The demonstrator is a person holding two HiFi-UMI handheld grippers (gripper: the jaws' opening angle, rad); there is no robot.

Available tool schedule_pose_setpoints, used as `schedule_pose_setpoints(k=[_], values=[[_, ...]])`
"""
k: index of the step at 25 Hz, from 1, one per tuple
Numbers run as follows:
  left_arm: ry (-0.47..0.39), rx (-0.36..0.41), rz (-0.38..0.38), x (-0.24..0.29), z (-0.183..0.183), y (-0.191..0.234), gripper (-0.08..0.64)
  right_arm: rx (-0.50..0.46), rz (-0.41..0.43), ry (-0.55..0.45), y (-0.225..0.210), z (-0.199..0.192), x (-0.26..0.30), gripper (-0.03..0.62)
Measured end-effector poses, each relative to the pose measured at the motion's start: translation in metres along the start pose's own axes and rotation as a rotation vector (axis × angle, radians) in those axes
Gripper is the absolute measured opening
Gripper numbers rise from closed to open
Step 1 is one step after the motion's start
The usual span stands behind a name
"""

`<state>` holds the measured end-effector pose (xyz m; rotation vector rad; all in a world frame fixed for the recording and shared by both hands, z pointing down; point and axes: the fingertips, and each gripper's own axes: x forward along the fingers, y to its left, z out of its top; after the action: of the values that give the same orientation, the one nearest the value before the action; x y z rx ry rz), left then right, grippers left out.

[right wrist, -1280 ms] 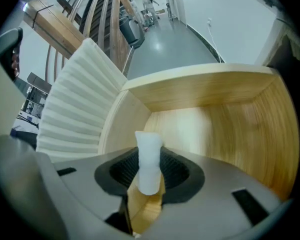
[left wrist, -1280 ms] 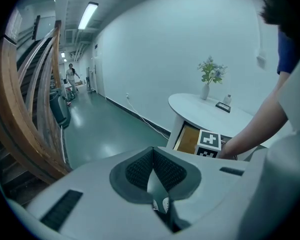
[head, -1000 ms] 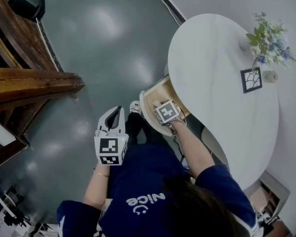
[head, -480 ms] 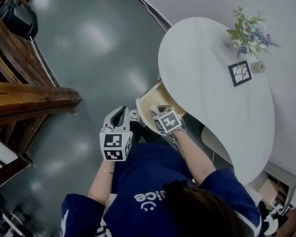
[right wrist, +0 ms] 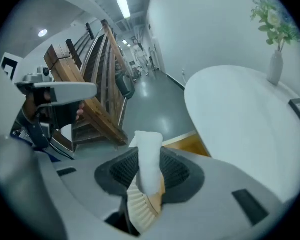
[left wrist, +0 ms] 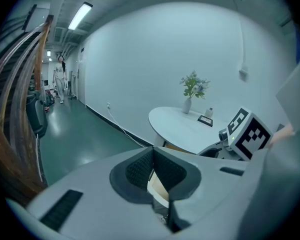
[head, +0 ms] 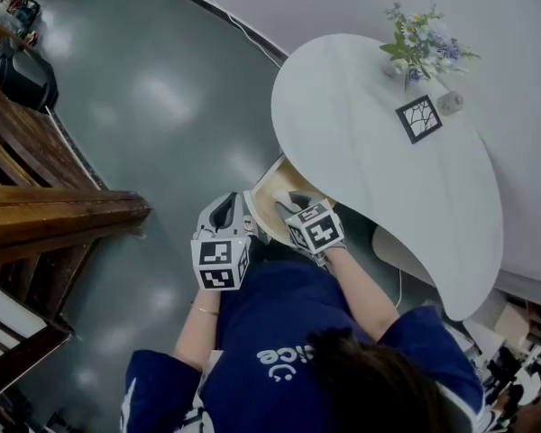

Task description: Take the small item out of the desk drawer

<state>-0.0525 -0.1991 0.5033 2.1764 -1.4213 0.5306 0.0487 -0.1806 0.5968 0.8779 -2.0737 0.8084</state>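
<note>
Grey-green floor, white oval tabletop. Small white item pinched between the jaws of the right gripper, over the open drawer at the tabletop's edge. Left gripper just beside it, jaws pressed together, nothing between them.

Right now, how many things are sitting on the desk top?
3, all at the far end: a vase of flowers, a small jar right of it, and a dark frame just nearer. Nothing looks hidden behind them.
</note>
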Motion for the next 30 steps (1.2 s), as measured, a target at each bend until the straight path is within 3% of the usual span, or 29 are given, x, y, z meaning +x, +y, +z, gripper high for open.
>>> schedule_pose_setpoints(k=[13, 21, 30], values=[[-0.073, 0.073, -0.091, 0.007, 0.036, -0.027, 0.003, 0.158, -0.158, -0.291, -0.029, 0.046, -0.092, 0.135], [-0.13, 0.136, -0.156, 0.005, 0.067, -0.061, 0.003, 0.22, -0.25, -0.416, -0.047, 0.051, -0.145, 0.136], [-0.193, 0.171, -0.183, -0.009, 0.097, -0.09, 0.003, 0.217, -0.379, -0.611, -0.058, 0.061, -0.209, 0.135]])
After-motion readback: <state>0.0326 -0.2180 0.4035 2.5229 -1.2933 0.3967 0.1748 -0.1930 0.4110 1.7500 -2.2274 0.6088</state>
